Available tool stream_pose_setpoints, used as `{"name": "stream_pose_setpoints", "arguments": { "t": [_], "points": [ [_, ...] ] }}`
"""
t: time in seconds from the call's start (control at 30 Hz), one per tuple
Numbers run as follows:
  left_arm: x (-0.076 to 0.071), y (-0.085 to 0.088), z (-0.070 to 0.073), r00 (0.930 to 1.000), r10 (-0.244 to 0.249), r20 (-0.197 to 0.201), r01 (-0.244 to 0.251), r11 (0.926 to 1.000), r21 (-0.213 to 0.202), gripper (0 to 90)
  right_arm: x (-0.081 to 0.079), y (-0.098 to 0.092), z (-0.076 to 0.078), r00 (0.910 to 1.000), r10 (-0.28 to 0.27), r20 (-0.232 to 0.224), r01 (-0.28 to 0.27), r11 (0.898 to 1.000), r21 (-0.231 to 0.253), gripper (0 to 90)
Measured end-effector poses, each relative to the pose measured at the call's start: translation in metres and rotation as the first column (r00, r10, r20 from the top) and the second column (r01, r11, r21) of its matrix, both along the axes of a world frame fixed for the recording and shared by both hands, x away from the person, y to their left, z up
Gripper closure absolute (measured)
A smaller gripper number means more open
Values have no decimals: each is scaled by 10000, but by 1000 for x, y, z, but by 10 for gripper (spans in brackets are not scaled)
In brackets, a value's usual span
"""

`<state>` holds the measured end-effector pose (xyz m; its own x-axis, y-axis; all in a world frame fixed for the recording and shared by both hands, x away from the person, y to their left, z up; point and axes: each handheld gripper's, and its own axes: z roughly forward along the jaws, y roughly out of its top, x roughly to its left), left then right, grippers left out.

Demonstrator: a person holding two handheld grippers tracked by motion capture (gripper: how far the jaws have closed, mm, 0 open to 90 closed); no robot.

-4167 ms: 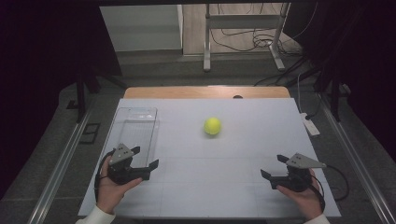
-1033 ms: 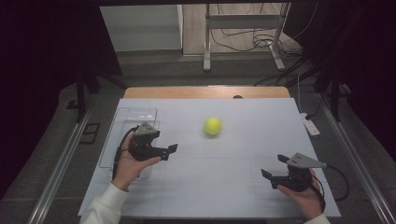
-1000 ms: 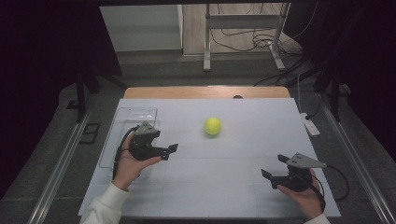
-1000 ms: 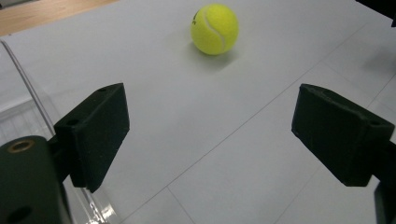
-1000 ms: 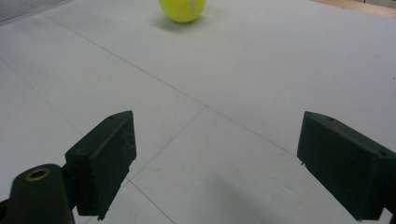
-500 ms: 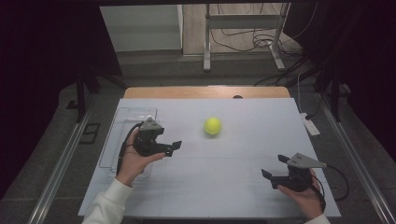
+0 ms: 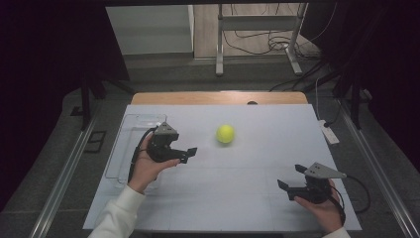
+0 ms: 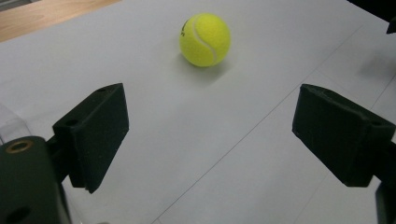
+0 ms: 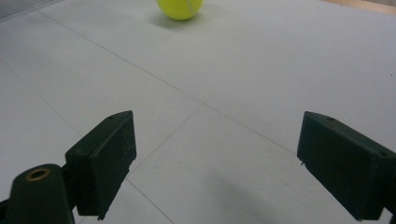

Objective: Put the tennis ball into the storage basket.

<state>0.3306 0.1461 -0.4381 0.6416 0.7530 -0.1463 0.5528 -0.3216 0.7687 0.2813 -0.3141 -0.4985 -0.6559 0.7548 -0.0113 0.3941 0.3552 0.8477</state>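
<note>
A yellow tennis ball (image 7: 225,133) sits on the white table sheet (image 7: 247,198), toward the far middle, resting free with nothing touching it. The left gripper (image 7: 184,153) is held above the sheet to the ball's left and slightly nearer, its jaws pointing right toward the ball; a clear gap of bare sheet lies between them. In the left gripper view the jaws stand spread wide with nothing between them, and the ball (image 8: 204,39) lies ahead of them, a little left of centre, seam curve facing the camera. Behind the left hand (image 7: 146,166), a clear plastic tray (image 7: 121,144) lies along the left edge of the sheet. The right gripper (image 7: 292,179) is at the near right corner, well apart from the ball, held low in the right hand (image 7: 322,208), cable trailing off to the right. In the right gripper view its jaws are likewise spread, empty, over bare sheet, with the ball (image 9: 180,8) at the far top edge. A strip of wooden table top (image 7: 218,97) shows beyond the sheet's far edge.
</note>
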Motion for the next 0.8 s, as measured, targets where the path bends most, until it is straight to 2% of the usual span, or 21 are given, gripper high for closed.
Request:
{"name": "stream_pose_setpoints", "arguments": {
  "t": [0.8],
  "points": [
    [13, -10, 1, 9998, -195, -76, 195, 9998, -23, 121, 0, 0, -1, 10000, -7, -14, 7, 10000, -10, 122]
  ]
}}
